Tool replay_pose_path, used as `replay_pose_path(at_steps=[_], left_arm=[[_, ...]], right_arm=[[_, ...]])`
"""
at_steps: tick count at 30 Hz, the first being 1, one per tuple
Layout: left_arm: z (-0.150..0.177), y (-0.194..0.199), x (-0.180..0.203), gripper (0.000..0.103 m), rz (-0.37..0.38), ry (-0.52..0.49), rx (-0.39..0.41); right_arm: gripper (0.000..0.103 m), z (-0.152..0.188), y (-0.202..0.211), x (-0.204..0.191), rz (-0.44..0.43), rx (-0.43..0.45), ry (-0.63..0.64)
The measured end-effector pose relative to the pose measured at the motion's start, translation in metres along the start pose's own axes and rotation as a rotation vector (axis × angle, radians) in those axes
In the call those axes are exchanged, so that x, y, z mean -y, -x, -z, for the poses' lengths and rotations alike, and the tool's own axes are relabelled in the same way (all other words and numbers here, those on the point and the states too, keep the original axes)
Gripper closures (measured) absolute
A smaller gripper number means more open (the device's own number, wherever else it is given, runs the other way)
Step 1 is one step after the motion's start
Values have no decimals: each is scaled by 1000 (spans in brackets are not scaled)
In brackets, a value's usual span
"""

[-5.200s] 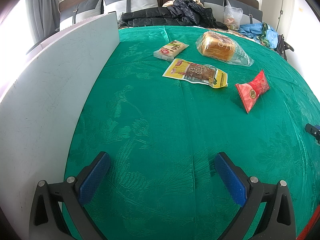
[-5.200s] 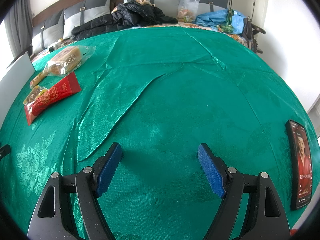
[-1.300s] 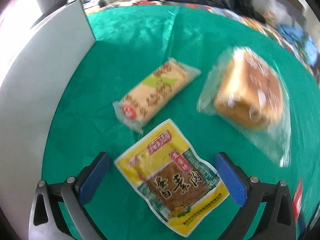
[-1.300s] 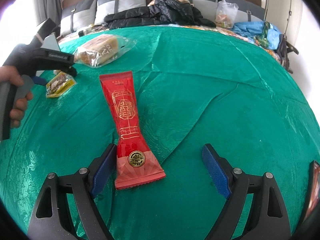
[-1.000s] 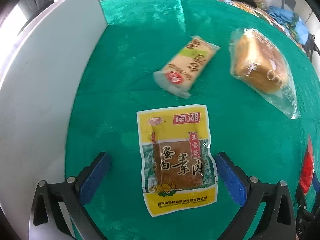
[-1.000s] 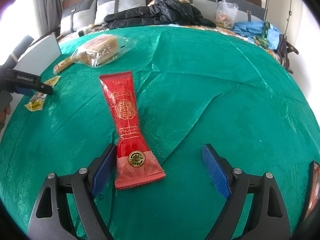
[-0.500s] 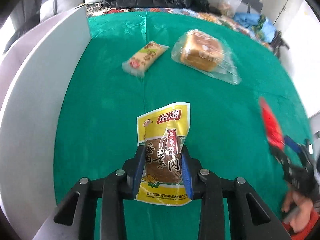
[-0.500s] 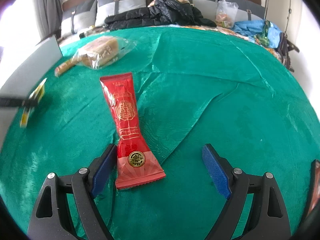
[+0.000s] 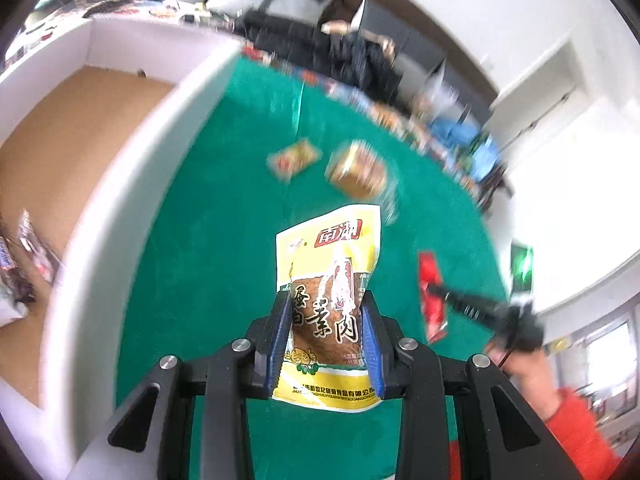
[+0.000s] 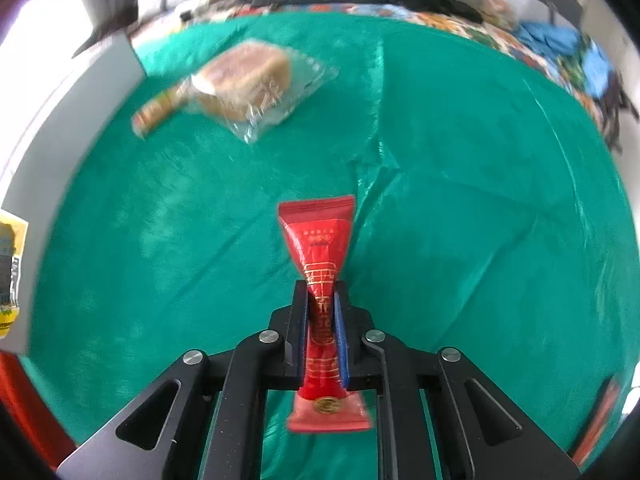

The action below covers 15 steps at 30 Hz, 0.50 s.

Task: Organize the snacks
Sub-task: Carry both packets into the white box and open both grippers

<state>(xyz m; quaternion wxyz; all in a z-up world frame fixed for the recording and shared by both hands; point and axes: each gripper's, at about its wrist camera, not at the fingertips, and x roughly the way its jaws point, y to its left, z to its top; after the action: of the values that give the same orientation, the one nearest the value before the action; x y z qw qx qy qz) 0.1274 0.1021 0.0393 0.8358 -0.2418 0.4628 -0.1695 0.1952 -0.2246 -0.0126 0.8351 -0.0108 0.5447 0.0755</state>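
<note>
Two packets are off the green cloth [image 10: 460, 184] at once, one in each claw. The left gripper [image 9: 326, 336] is clamped across the lower half of the yellow packet [image 9: 330, 280], whose top stands free above the pads. The right gripper [image 10: 322, 320] has just been closing and now pinches the red packet [image 10: 320, 264] at its middle, so tightly that the wrapper is waisted there, with its ends fanning out on either side of the pads.

Carrying them to the box [image 9: 132, 168] looks like the step in hand. To do it well, lift each packet high enough to pass the white wall rather than brush it, and let go only once the packet hangs over the brown floor inside. The yellow packet is gripped low and is floppy, so a steady, unhurried swing should keep it from folding over the rim. The red one seems secure, though the squeeze may crush what is inside.

Both grippers point steeply down at the cloth; the left one is tipped toward the box, which lies at the left of its view with a few wrapped items [image 9: 24, 264] already in it. The bread bag [image 10: 252, 84] and the small orange packet [image 10: 160, 108] lie on the cloth near the box's far corner.
</note>
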Motion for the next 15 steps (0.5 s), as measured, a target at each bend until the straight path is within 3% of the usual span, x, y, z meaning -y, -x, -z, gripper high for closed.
replay_pose_path(at_steps=[3, 6, 11, 15], left_arm=[[-15, 37, -9, 70, 31, 9, 65], [-27, 72, -24, 70, 16, 8, 120], [-45, 126, -67, 70, -102, 13, 202], [-50, 148, -112, 70, -235, 51, 211]], right_arm=[[92, 4, 38, -12, -63, 72, -45], [92, -4, 87, -47, -170, 162, -42], [92, -37, 148, -143, -410, 251, 25], [92, -60, 169, -236, -575, 244, 117]])
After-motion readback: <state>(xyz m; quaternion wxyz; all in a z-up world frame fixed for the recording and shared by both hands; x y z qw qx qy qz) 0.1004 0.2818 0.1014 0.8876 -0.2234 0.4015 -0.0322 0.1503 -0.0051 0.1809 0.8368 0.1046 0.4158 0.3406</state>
